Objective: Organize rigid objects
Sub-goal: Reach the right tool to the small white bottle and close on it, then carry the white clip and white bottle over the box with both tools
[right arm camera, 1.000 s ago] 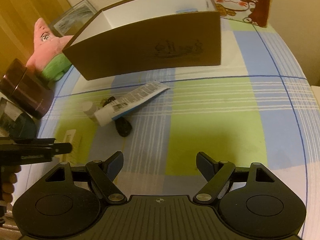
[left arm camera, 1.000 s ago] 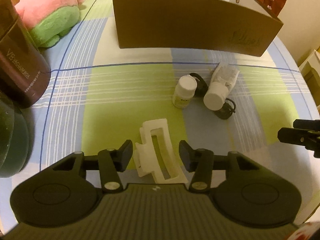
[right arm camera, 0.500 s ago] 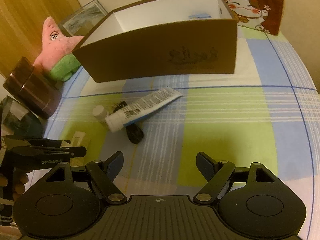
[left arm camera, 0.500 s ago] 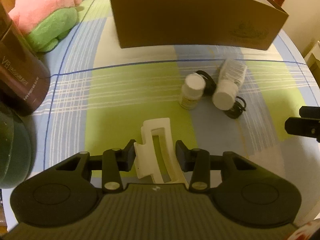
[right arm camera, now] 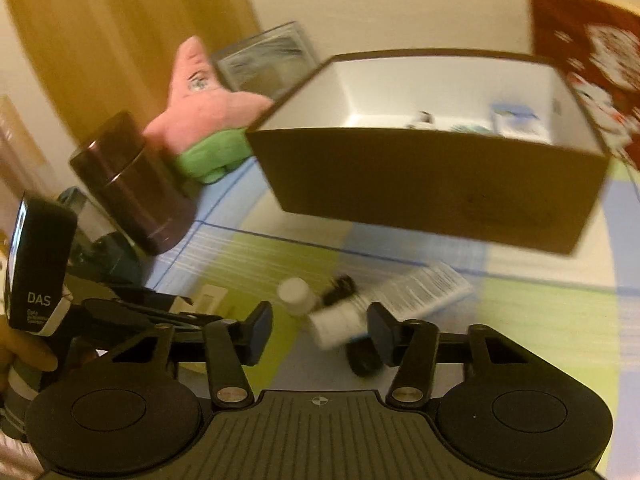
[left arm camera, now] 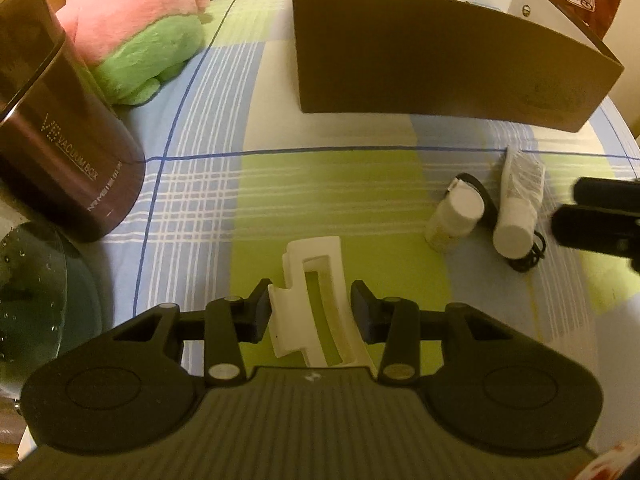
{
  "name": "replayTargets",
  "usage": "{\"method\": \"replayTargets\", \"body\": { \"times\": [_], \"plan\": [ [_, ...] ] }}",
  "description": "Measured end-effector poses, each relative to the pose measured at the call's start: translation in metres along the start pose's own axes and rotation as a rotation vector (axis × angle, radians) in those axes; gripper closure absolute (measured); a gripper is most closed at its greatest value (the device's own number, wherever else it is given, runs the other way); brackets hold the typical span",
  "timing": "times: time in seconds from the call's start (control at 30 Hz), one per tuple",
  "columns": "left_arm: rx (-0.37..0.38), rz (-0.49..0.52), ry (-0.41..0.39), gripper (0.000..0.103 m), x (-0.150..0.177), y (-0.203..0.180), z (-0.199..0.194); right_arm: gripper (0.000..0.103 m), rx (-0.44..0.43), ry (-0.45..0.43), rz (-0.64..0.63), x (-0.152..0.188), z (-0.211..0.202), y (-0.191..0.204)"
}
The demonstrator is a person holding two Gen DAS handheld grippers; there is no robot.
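A white hair claw clip [left arm camera: 312,304] lies on the checked cloth. My left gripper [left arm camera: 312,314] is shut on it, a pad against each side. To its right stand a small white bottle [left arm camera: 456,216], a white tube [left arm camera: 518,204] and a black cord [left arm camera: 528,260]. In the blurred right wrist view my right gripper [right arm camera: 320,330] hangs low over that group. Its jaws are closing with the tube's cap end [right arm camera: 338,326] between them. The left pad is still clear of the cap. The bottle [right arm camera: 296,296] stands just beyond. The open brown box [right arm camera: 432,184] sits behind.
A dark brown canister [left arm camera: 60,140] and a pink and green plush star [left arm camera: 136,28] stand at the left, with green glassware [left arm camera: 32,300] below them. The box [left arm camera: 440,60] holds a few items. A hand [right arm camera: 24,356] holds the left tool.
The left jaws narrowed onto the clip. The right gripper moved left to the tube, tipped upward and rolled, and its jaws drew much closer together.
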State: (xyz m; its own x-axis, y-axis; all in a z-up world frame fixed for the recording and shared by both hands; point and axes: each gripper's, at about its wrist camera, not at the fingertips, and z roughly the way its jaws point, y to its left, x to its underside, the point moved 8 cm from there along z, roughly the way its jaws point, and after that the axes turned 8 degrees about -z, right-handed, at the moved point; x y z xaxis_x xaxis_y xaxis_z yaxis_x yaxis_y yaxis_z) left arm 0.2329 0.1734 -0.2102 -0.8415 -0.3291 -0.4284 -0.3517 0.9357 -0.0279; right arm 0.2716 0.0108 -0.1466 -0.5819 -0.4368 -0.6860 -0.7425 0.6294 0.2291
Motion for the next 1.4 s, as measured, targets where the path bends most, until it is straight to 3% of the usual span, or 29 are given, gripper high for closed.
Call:
{"method": "replayTargets", "body": {
  "times": [0.13, 0.63, 1.4],
  "plan": [
    [0.004, -0.008, -0.005, 0.063, -0.005, 0.001, 0.002, 0.062, -0.028, 0.019, -0.051, -0.006, 0.023, 0.012],
    [0.014, -0.005, 0.001, 0.063, -0.013, 0.001, 0.012, 0.077, -0.009, 0.102, -0.119, -0.001, 0.073, 0.024],
    [0.013, 0.011, -0.028, 0.063, -0.02, 0.002, 0.003, 0.079, -0.014, 0.083, -0.133, -0.003, 0.063, 0.029]
  ]
}}
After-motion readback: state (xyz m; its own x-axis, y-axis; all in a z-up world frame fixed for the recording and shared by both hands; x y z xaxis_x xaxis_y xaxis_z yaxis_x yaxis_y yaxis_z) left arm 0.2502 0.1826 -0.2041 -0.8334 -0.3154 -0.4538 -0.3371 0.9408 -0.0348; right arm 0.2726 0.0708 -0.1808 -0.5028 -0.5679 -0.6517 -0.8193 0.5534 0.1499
